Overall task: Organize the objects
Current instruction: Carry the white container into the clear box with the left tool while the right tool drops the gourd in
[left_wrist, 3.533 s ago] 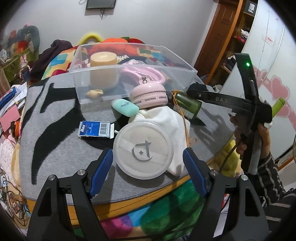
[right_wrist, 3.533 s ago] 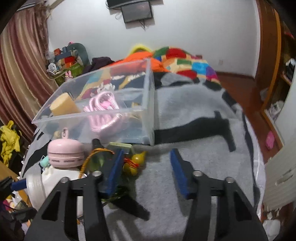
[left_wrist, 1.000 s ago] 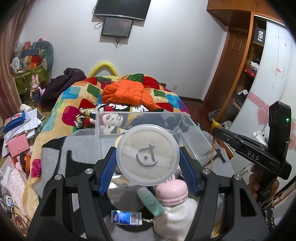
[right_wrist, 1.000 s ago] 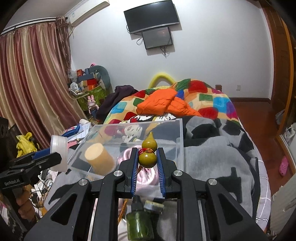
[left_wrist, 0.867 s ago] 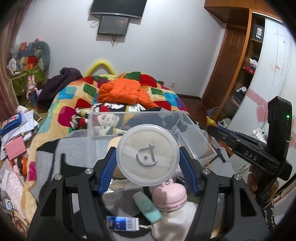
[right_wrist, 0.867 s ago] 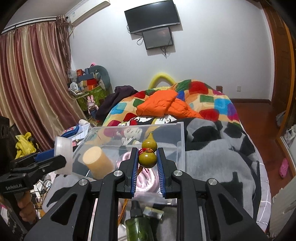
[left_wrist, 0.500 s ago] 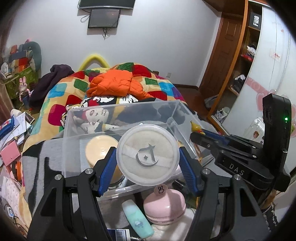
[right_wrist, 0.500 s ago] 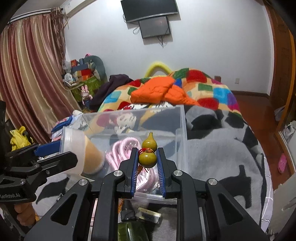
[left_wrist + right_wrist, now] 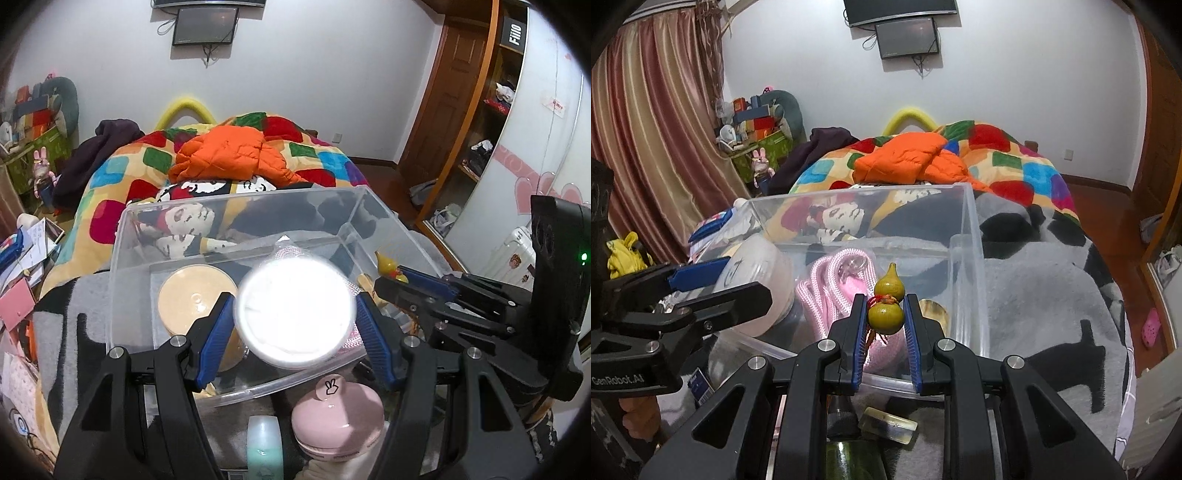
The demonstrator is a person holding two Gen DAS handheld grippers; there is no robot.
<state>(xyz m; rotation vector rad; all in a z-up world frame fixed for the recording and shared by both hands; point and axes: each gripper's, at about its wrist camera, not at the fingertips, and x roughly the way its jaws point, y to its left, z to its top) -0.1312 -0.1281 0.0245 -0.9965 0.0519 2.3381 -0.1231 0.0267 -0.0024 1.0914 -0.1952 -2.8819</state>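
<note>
My left gripper point(image 9: 295, 326) is shut on a round white puff case point(image 9: 295, 312), blurred in this view, held over the clear plastic bin point(image 9: 236, 205). The case also shows in the right wrist view point(image 9: 757, 266), inside the bin's left part. My right gripper point(image 9: 885, 325) is shut on a small yellow-green gourd charm point(image 9: 886, 302) above the bin's near wall point(image 9: 964, 229). It shows at the right in the left wrist view point(image 9: 406, 282), with the gourd point(image 9: 386, 264). Inside the bin lie a tan cylinder point(image 9: 195, 299) and a pink cord point(image 9: 831, 284).
On the grey blanket in front of the bin lie a pink round case point(image 9: 338, 415), a mint tube point(image 9: 264, 446) and a green bottle point(image 9: 849, 443) with a cap point(image 9: 886, 424). A bed with a colourful quilt point(image 9: 236, 147) stands behind. Clutter lies at the left point(image 9: 22, 251).
Both grippers have moved forward and down over the bin since a second ago, each carrying its object. 3.5 s ago both were open near the table.
</note>
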